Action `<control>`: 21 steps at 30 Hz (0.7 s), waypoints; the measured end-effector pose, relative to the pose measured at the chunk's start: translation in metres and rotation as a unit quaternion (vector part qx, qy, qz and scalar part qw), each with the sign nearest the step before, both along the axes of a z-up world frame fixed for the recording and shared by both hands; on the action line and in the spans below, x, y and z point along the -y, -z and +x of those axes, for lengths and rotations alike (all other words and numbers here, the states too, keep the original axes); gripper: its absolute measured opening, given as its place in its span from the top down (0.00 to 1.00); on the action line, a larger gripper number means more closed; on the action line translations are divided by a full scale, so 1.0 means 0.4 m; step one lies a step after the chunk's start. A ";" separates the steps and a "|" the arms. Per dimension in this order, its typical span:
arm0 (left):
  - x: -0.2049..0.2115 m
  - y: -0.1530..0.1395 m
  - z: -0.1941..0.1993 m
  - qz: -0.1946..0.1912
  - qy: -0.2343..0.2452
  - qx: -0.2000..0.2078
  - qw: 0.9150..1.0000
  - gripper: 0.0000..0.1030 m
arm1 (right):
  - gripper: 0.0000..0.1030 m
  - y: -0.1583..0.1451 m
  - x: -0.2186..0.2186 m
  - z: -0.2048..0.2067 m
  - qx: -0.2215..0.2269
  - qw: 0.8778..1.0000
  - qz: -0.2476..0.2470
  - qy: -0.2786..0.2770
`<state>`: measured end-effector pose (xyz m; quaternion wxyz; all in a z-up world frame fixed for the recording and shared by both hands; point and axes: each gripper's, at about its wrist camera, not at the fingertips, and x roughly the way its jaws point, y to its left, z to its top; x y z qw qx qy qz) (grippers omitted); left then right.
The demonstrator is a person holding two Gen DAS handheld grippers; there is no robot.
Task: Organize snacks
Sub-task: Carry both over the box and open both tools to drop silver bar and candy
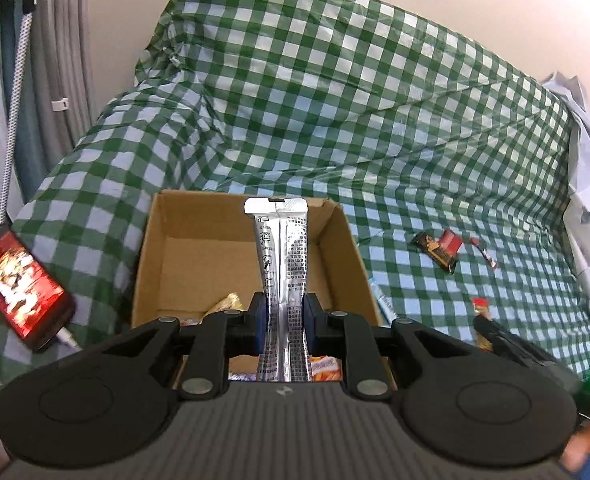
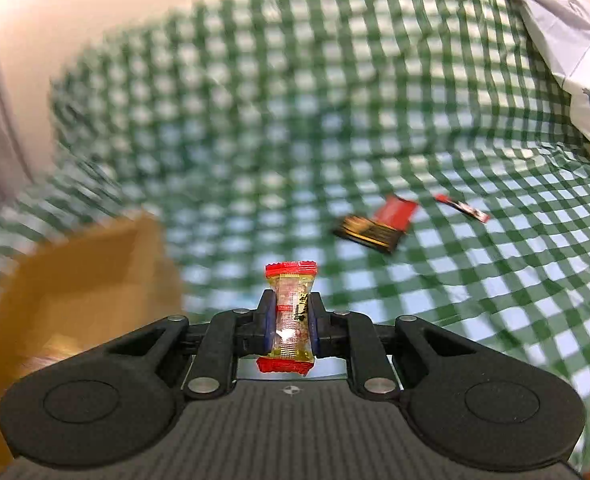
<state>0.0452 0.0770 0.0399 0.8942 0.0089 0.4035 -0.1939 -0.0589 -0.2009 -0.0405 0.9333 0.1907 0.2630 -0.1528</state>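
Observation:
My left gripper (image 1: 283,314) is shut on a long silver snack bar (image 1: 279,252) and holds it upright over an open cardboard box (image 1: 163,240). Several wrapped snacks (image 1: 227,304) lie in the box's near end. My right gripper (image 2: 291,322) is shut on a small clear candy packet with red ends (image 2: 291,312), above the checked cloth, right of the blurred box (image 2: 95,272). A red and black snack packet (image 2: 379,224) and a thin red stick snack (image 2: 461,208) lie on the cloth ahead; the packet also shows in the left wrist view (image 1: 439,248).
A green and white checked cloth (image 1: 375,120) covers the sofa-like surface. A phone with a lit screen (image 1: 19,288) lies left of the box. The right gripper with its red-ended candy (image 1: 485,320) shows right of the box. A white plastic bag (image 2: 567,52) sits at right.

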 end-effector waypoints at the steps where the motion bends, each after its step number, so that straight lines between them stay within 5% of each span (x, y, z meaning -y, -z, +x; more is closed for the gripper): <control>1: -0.012 0.004 -0.006 0.000 0.001 -0.001 1.000 0.80 | 0.83 -0.032 -0.038 -0.021 0.007 1.000 0.005 -0.018; 10: -0.066 0.035 0.011 0.011 0.005 -0.001 1.000 0.80 | 0.83 -0.115 -0.239 0.025 -0.001 0.992 -0.030 -0.121; 21: -0.060 0.101 0.100 0.042 0.010 -0.008 0.999 0.80 | 0.83 -0.092 -0.290 0.134 -0.035 0.987 -0.033 -0.154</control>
